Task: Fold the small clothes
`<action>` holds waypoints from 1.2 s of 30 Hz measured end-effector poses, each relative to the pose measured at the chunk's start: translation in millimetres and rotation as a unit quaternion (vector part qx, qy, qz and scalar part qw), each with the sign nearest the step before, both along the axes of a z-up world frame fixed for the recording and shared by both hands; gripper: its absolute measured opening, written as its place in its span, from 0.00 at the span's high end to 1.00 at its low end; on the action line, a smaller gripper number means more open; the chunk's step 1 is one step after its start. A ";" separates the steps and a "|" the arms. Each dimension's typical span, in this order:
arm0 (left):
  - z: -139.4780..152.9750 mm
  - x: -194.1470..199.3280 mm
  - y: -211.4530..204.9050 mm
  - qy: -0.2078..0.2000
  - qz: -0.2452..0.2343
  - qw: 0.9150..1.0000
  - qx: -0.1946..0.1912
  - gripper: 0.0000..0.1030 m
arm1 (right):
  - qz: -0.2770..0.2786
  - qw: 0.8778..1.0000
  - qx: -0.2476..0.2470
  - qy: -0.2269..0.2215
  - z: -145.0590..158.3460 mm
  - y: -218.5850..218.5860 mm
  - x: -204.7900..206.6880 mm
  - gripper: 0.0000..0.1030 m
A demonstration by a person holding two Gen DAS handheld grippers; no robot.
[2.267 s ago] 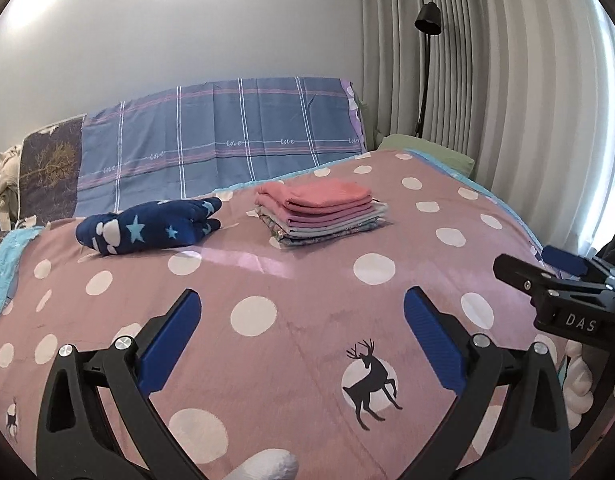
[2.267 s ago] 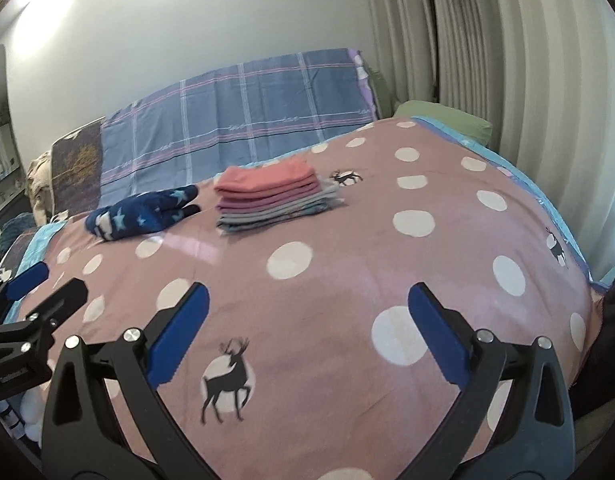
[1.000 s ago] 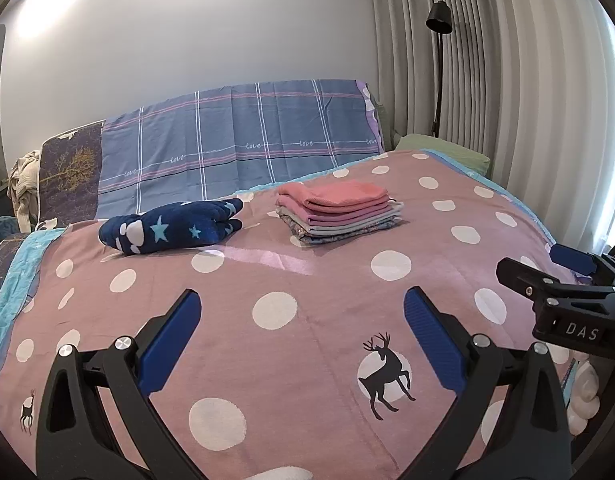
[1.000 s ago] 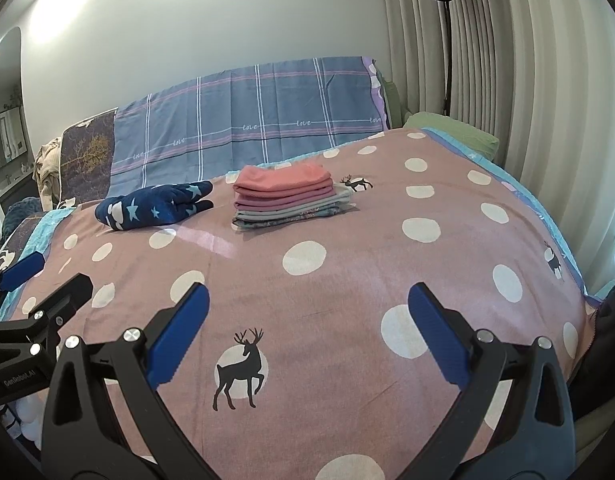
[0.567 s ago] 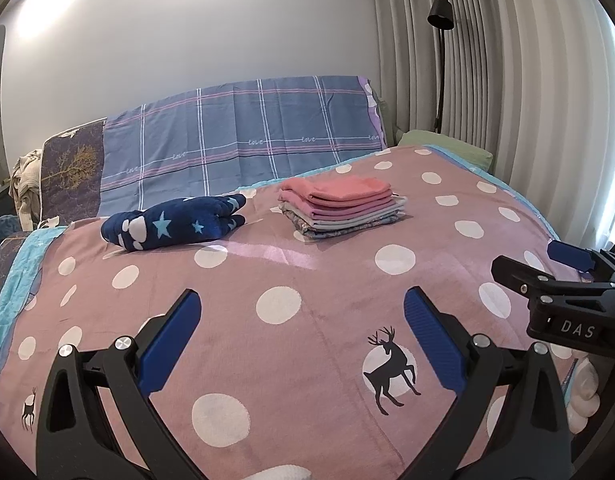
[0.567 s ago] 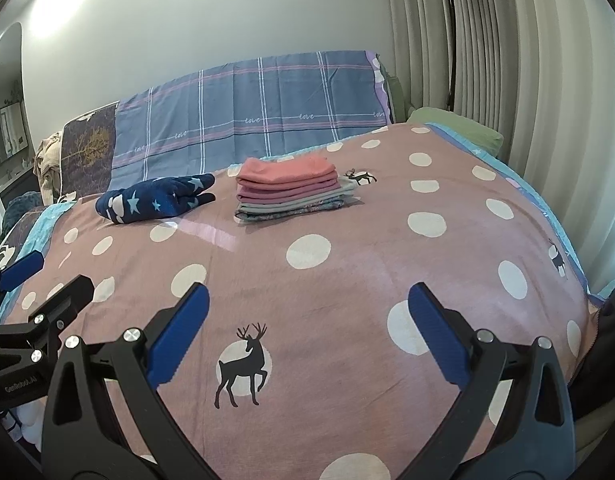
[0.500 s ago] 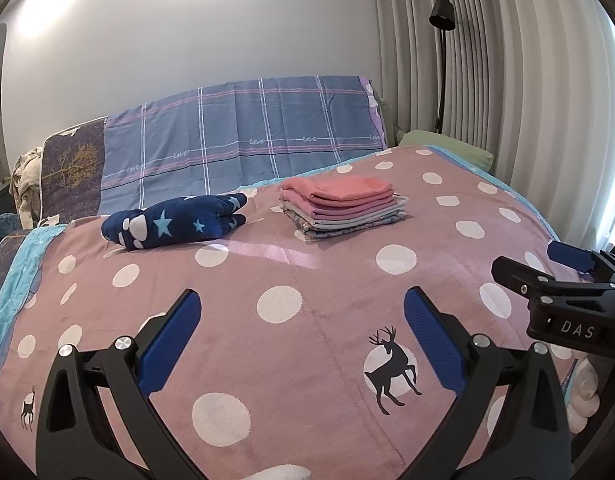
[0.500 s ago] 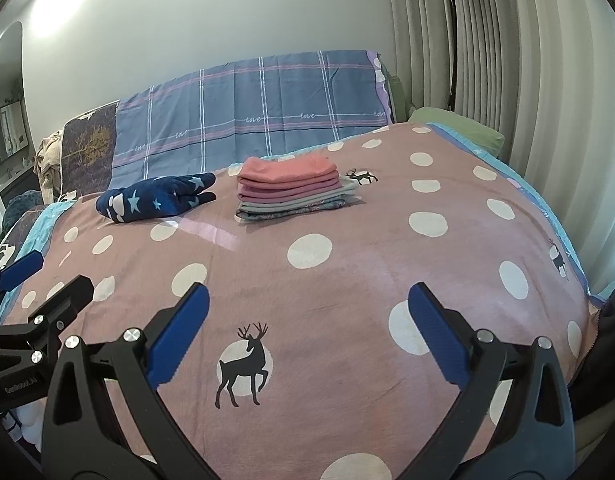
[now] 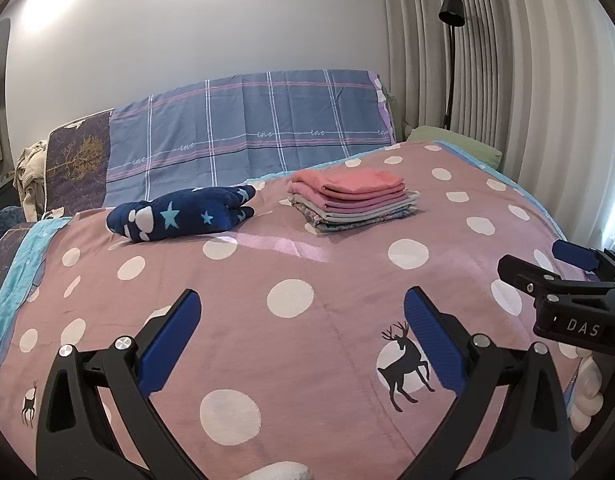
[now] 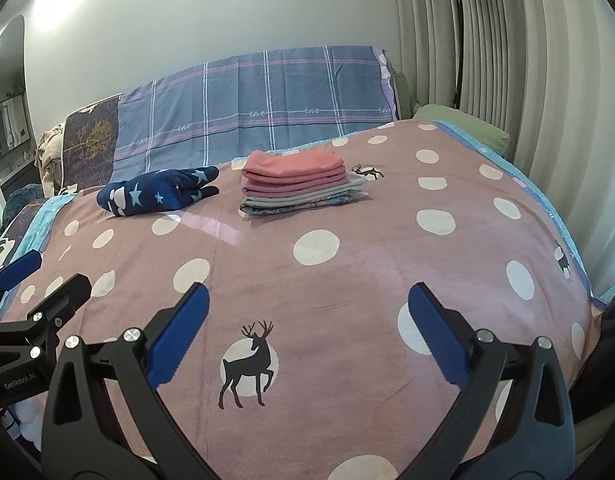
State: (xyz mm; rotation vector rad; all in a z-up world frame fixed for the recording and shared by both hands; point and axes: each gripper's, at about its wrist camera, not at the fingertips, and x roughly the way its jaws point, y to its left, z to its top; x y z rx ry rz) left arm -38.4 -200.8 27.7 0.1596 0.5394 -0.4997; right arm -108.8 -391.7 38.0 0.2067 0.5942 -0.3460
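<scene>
A neat stack of folded small clothes (image 9: 353, 200) (image 10: 299, 182), pink on top and grey below, lies far across the bed. Left of it sits a rumpled navy garment with stars (image 9: 181, 216) (image 10: 159, 194). My left gripper (image 9: 299, 332) hovers open over the near part of the bedspread, nothing between its blue pads. My right gripper (image 10: 307, 326) is open as well, empty, low over the deer print. Each gripper shows at the edge of the other's view: the right gripper (image 9: 563, 280) and the left gripper (image 10: 43, 280).
A pink polka-dot bedspread (image 9: 307, 320) (image 10: 347, 272) covers the bed. A blue plaid pillow cover (image 9: 251, 136) lines the headboard, with a green pillow (image 10: 463, 124) at the right. Curtains and a black floor lamp (image 9: 451, 40) stand right. White fluffy material (image 9: 587, 388) lies at the bed's near edge.
Both views have shifted slightly, with the clothes stack and navy garment sliding a little right in frame. Both grippers stay open and empty.
</scene>
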 end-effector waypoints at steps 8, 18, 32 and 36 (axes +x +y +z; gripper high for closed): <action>-5.6 9.0 5.4 0.008 0.005 1.000 0.001 0.01 | 0.003 1.000 -0.002 0.008 -4.1 2.1 9.8 0.02; -8.9 22.5 9.7 0.013 0.010 1.000 0.003 0.01 | 0.009 1.000 -0.005 0.016 -8.5 8.1 25.7 0.02; -8.9 25.0 10.5 0.012 0.043 0.999 0.021 0.01 | 0.008 1.000 -0.006 0.018 -9.5 11.6 35.5 0.02; -8.7 25.4 14.9 0.012 0.059 0.998 0.024 0.01 | 0.008 1.000 -0.013 0.014 -9.8 13.2 36.1 0.02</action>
